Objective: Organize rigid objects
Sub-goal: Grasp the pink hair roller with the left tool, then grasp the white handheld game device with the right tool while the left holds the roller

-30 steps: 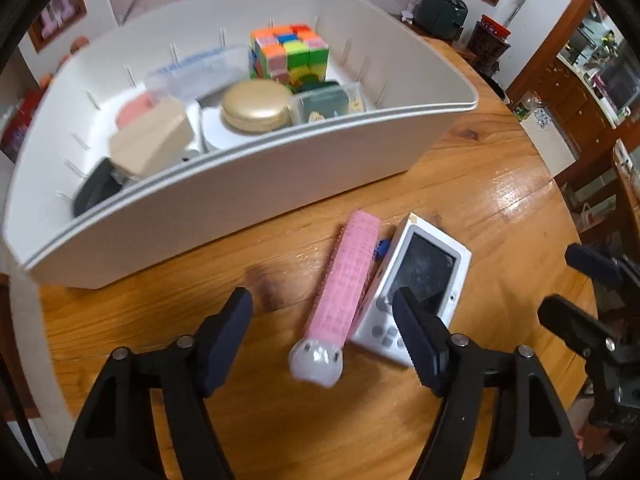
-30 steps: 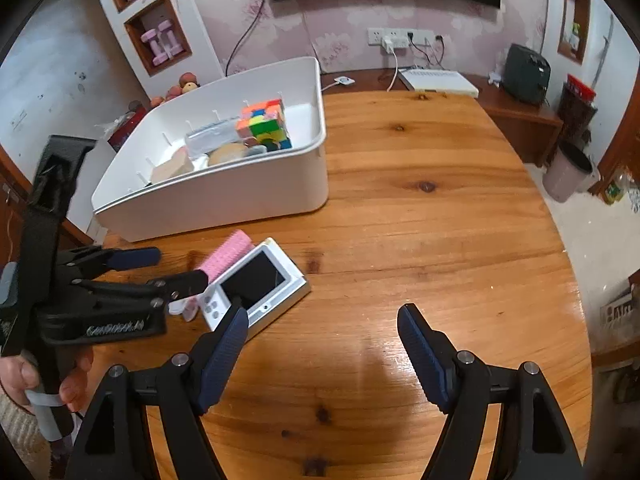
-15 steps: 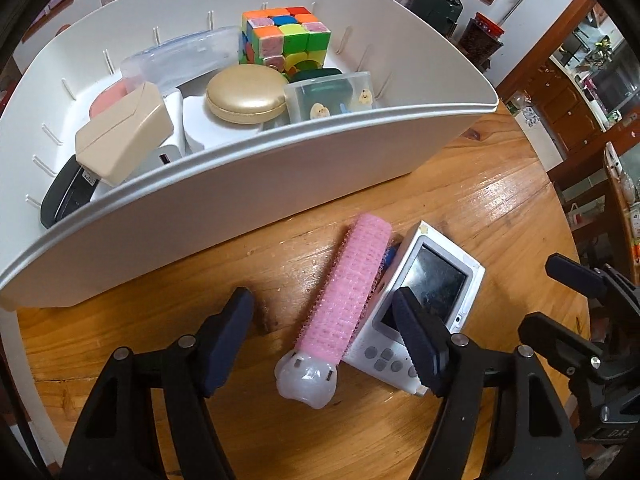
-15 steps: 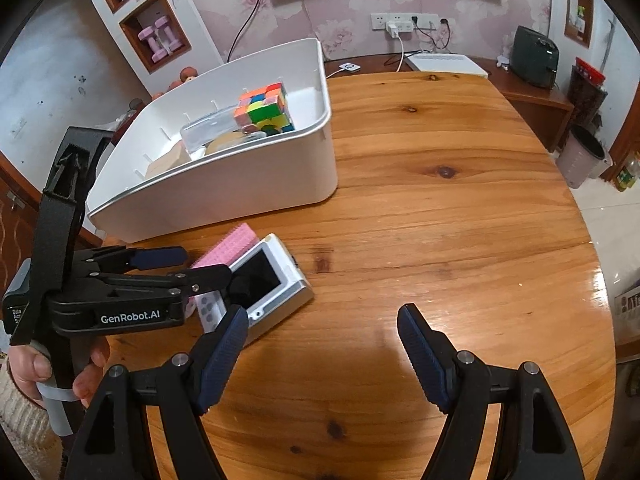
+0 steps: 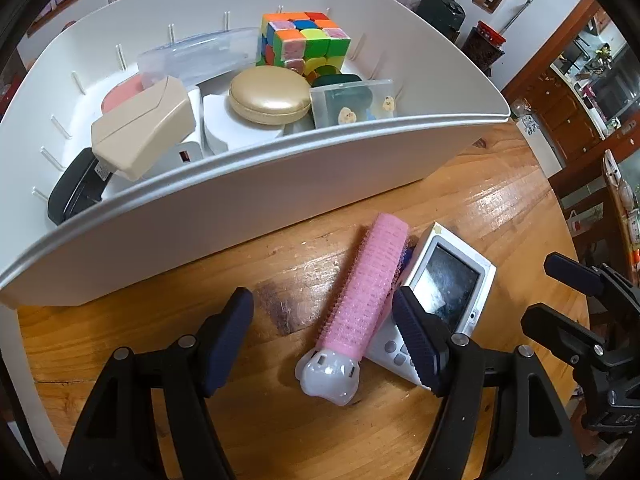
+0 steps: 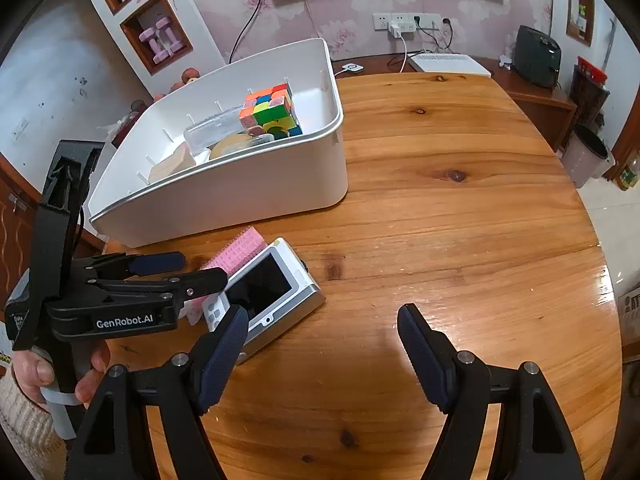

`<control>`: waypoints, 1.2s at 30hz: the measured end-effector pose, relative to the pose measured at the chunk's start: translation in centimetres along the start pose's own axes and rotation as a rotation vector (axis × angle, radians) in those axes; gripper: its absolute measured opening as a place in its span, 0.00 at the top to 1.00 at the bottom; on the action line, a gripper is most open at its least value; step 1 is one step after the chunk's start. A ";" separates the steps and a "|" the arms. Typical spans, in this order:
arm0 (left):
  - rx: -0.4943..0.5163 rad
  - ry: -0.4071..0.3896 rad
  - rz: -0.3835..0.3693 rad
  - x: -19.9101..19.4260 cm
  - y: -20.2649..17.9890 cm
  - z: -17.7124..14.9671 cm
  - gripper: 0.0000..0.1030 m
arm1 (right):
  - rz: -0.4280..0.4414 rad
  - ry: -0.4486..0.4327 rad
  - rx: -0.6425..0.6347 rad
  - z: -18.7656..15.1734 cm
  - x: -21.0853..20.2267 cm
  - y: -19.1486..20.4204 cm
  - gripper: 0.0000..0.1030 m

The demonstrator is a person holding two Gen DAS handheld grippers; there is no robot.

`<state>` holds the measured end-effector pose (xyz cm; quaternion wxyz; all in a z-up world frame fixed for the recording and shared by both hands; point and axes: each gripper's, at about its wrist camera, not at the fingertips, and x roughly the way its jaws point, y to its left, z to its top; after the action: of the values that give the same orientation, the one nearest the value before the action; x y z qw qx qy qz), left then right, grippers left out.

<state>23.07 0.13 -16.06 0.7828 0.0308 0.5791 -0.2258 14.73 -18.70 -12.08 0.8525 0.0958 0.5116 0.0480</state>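
A pink hair roller [image 5: 366,284] with a clear end cap lies on the wooden table [image 5: 492,200] beside a white handheld device [image 5: 444,284] with a dark screen. My left gripper [image 5: 326,338] is open, its fingers on either side of the roller's near end, just above the table. The roller [image 6: 240,250] and the device [image 6: 272,292] also show in the right wrist view. My right gripper [image 6: 320,354] is open and empty above bare table, right of the device. A white bin [image 5: 256,184] stands just behind the roller.
The bin [image 6: 240,196] holds a colour cube [image 5: 304,42], a gold round case [image 5: 270,94], a beige box [image 5: 140,128], clear boxes and a black item. The table's round edge lies to the right, with a sideboard, a router and a waste bin beyond.
My left gripper has moved forward and down, so its fingers now flank the roller's near end. My right gripper has shifted slightly. Both stay open.
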 end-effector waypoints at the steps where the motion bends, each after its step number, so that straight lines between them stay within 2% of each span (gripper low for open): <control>1: 0.002 -0.001 0.003 0.0 0.0 0.1 0.27 | 0.001 -0.001 0.002 0.1 0.0 0.0 0.24; 10: 0.018 -0.012 0.021 0.4 -1.0 0.9 0.29 | 0.007 0.004 0.029 0.4 0.7 0.0 0.24; 12: 0.015 -0.009 0.010 0.3 -1.1 0.9 0.39 | 0.004 0.003 0.038 0.6 0.7 0.0 0.24; 14: 0.025 0.011 0.020 0.6 -1.7 1.0 0.64 | 0.006 0.001 0.052 0.8 0.8 -0.1 0.24; 15: 0.038 0.037 0.048 1.0 -2.0 0.8 0.66 | 0.009 0.001 0.056 0.8 0.9 -0.1 0.24; 18: 0.097 0.019 0.102 1.1 -2.8 0.0 0.66 | 0.016 -0.003 0.058 1.0 0.9 0.0 0.24; 21: 0.103 0.014 0.115 1.2 -3.0 -0.3 0.67 | 0.016 -0.003 0.051 1.2 1.1 0.5 0.24; 25: 0.079 0.007 0.127 1.0 -2.7 -1.0 0.69 | 0.016 0.015 0.074 1.5 1.6 0.8 0.24; 32: 0.012 -0.042 0.137 -0.3 -1.6 -2.6 0.71 | 0.035 0.109 0.205 1.6 4.2 0.8 0.24; 36: -0.021 -0.058 0.120 -1.2 -0.9 -3.4 0.71 | -0.007 0.162 0.269 1.6 5.8 1.3 0.24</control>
<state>19.38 0.76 -15.85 0.8117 0.0506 0.5556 -0.1732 18.89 -16.58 -16.09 0.7883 0.2029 0.5807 -0.0164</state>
